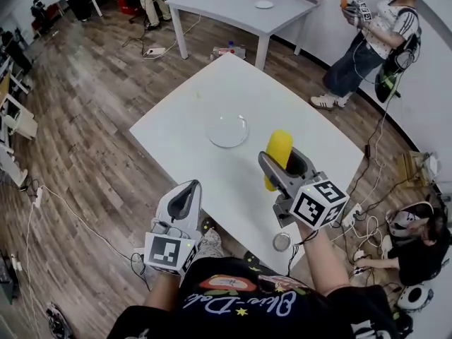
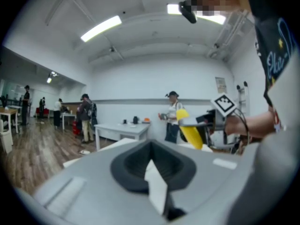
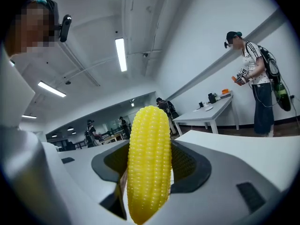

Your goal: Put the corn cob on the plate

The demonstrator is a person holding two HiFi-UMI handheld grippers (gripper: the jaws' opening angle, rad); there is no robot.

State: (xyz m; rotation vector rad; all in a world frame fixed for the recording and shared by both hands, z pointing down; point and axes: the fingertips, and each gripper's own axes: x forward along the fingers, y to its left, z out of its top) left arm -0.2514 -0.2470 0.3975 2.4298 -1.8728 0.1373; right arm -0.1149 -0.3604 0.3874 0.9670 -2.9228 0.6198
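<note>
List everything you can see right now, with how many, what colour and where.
corn cob: one, yellow, held over the white table
plate: one, clear, empty, on the white table
white table: one, white, middle of the room
far table: one, pale grey, by the back wall
round metal object: one, silver, floor by the near table edge
standing person: one, white top, far right
seated person: one, dark clothes, floor at lower right
left gripper: one, grey, fingers shut, empty
right gripper: one, grey, fingers shut on the corn cob
</note>
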